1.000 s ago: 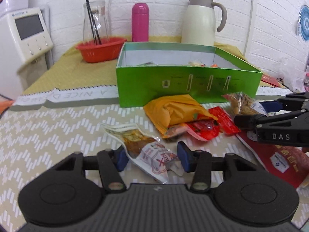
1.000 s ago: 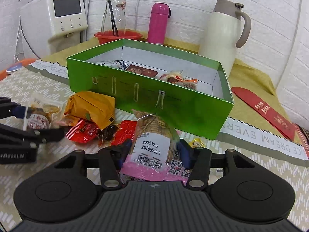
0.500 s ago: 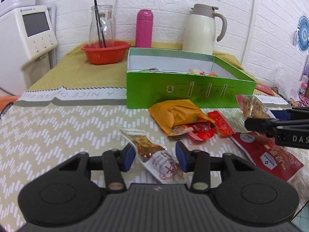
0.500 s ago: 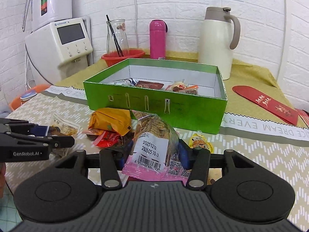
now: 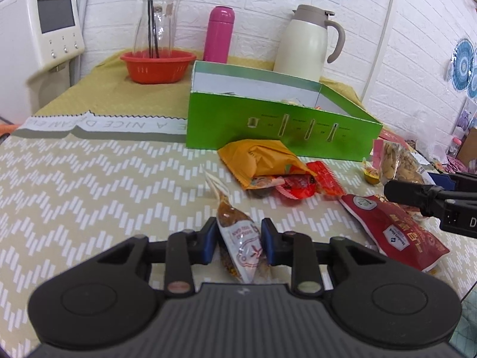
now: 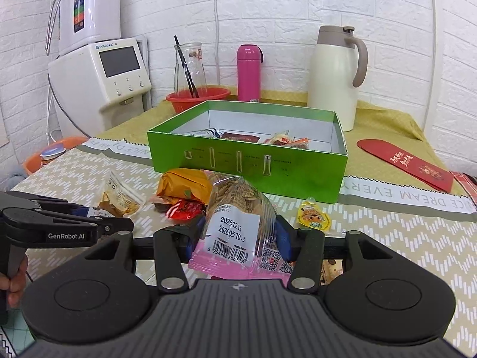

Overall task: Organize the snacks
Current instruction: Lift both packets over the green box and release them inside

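Observation:
My left gripper [image 5: 238,243] is shut on a small clear snack packet [image 5: 235,229] with brown contents, held above the table. My right gripper [image 6: 237,238] is shut on a clear bag of nuts [image 6: 235,220] with a pink bottom and a white date label. The open green box [image 6: 250,146] stands beyond both grippers and holds several snacks. It also shows in the left wrist view [image 5: 277,119]. An orange packet [image 5: 259,158] and red packets [image 5: 301,182] lie in front of the box.
A dark red pouch [image 5: 393,232] lies right of the left gripper. A small yellow jelly cup [image 6: 313,217] sits by the box. A red basket [image 5: 156,65], pink bottle [image 5: 219,34], cream jug [image 5: 307,41] and white appliance [image 6: 110,80] stand behind. A red envelope [image 6: 408,161] lies at right.
Both grippers have lifted and drawn back from the box with their packets. The left packet has turned more upright between the fingers.

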Available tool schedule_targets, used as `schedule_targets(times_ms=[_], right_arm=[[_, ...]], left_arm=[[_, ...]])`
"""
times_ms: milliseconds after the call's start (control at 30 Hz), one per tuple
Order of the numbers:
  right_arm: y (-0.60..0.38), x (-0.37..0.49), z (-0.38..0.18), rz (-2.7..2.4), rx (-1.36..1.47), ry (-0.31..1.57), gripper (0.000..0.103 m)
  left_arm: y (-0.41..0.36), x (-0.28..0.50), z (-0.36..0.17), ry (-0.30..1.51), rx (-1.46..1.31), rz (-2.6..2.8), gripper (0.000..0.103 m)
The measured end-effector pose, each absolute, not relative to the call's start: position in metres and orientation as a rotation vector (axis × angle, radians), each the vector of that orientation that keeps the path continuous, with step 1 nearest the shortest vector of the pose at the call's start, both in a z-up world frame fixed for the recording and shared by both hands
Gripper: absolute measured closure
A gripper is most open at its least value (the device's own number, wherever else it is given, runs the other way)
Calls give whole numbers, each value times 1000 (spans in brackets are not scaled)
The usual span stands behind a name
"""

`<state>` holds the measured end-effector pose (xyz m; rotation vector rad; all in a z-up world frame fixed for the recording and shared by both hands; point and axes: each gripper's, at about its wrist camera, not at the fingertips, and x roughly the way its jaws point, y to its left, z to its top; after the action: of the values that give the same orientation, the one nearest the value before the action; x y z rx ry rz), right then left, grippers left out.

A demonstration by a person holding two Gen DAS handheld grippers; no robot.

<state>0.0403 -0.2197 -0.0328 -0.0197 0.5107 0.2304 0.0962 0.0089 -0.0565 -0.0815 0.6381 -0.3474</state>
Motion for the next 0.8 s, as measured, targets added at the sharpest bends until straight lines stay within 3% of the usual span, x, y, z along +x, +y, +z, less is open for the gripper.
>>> schedule_targets(times_ms=[800], right_arm=[[-211, 41, -8, 124, 2, 412, 18]], left_arm=[[-22, 99, 20, 385, 5, -289, 75]])
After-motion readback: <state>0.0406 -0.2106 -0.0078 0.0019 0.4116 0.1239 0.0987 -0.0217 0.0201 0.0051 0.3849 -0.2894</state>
